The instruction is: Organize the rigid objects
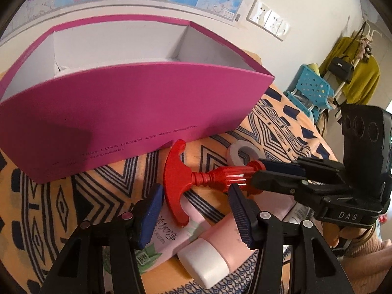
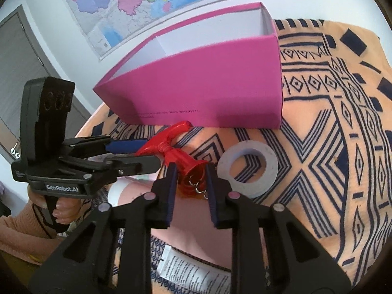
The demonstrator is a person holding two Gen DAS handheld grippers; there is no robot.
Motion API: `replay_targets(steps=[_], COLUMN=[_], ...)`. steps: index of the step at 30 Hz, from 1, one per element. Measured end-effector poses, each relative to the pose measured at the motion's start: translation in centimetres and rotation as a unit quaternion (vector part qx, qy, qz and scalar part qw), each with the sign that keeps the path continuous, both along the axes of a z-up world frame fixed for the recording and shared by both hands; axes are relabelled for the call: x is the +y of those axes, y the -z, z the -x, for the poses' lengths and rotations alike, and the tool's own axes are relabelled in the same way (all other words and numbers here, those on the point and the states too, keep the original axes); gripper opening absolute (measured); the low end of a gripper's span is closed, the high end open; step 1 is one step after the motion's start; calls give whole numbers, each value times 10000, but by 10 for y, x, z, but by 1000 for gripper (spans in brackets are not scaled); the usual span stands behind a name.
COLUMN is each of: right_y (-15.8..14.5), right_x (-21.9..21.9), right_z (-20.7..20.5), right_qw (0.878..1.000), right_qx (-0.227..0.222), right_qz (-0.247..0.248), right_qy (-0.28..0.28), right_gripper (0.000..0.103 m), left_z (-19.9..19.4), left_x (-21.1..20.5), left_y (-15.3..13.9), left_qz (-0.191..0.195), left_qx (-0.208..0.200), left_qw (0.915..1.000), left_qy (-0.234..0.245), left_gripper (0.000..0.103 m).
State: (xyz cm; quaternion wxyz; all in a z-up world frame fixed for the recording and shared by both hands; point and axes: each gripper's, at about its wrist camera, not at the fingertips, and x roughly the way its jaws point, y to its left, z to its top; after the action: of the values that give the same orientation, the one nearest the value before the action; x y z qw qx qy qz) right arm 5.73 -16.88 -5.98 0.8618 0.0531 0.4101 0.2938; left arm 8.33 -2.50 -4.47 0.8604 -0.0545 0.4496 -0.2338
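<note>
I am closing my right claw (image 2: 191,183) on the ribbed round end of the red T-handled tool (image 1: 196,178), low in the middle of the right wrist picture; the blue pads look pressed against both its sides, with small metal rings dangling from that end between them. My left claw (image 1: 196,205) is standing part open around the tool's crossbar in the lower middle of the left wrist picture, and I cannot see either pad touching it. The tool is lying across a pink tube with a white cap (image 1: 208,252) on the patterned cloth (image 2: 330,147), just in front of the pink box (image 1: 137,107), whose white inside is filling the upper left of that picture. A white tape roll (image 2: 247,169) is lying just beside the gripped end.

The end I am holding is round and slick-looking, so I judge the tool may swivel or slip as I lift it. The crossbar could snag my left pads or catch the box's near wall, and the tube underneath might roll and nudge the tape.
</note>
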Motion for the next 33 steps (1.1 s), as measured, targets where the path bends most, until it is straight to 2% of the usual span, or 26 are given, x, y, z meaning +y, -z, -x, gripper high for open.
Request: replay_targets(steps=[19,33], right_y=[-35,-82], right_x=[-7,-13], right_z=[14,21], right_qw=[9984,9928], right_qx=[-532,-1163], right_qz=[18,-24], right_qy=[-189,-274], right_gripper=[25,25], left_z=[29,54], left_x=[-8,-15], left_y=[-34,-85], left_qz=[62,72], left_qx=[-480,-1218], left_qw=[9988,9925], left_qy=[-65,-52], left_gripper=[55,55])
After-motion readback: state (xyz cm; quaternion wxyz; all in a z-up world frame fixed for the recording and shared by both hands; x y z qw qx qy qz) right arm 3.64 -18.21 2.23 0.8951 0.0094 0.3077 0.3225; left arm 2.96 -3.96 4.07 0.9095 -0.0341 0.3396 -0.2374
